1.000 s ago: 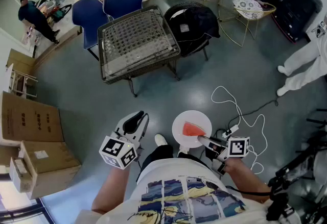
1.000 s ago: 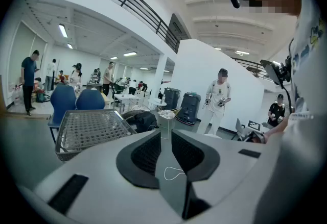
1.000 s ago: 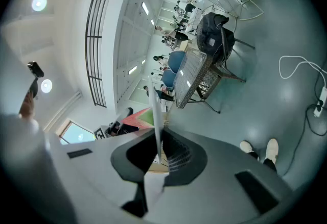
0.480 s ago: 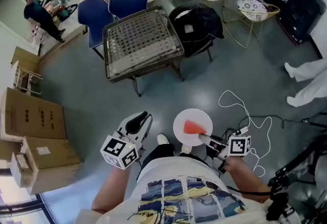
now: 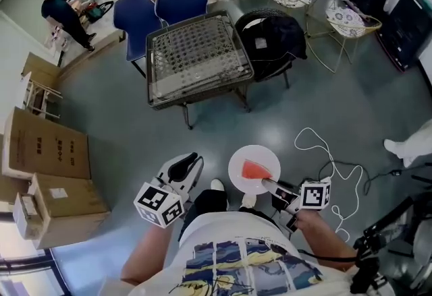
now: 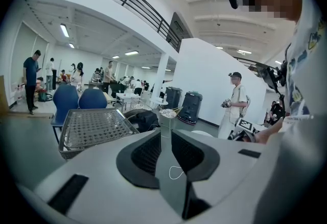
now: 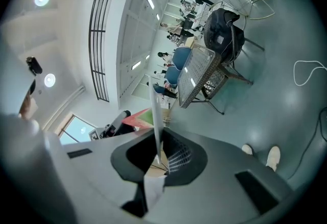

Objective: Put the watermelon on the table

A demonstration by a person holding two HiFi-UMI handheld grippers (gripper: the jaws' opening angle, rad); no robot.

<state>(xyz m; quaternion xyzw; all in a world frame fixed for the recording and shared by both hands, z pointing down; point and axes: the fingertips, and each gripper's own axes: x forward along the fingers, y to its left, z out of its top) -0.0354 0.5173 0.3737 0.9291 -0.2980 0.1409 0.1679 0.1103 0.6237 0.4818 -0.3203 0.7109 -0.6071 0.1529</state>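
Note:
A red watermelon slice (image 5: 255, 170) lies on a round white plate (image 5: 244, 156). My right gripper (image 5: 267, 184) is shut on the plate's near rim and holds it level above the grey floor. In the right gripper view the plate (image 7: 155, 110) shows edge-on between the jaws, with the slice (image 7: 137, 117) to its left. My left gripper (image 5: 188, 168) hangs to the left of the plate, its jaws slightly apart with nothing between them (image 6: 164, 136). The wire-mesh table (image 5: 196, 58) stands farther ahead, bare on top, also seen as the mesh table (image 6: 92, 126).
Two blue chairs (image 5: 156, 8) stand behind the table and a black chair with a dark bag (image 5: 273, 35) to its right. Cardboard boxes (image 5: 47, 153) sit at the left. A white cable (image 5: 324, 153) loops on the floor at the right. People (image 5: 64, 15) stand far off.
The table and chairs have slid down and to the right in the head view. The person in white at the right has moved almost out of view. Both grippers hold as before.

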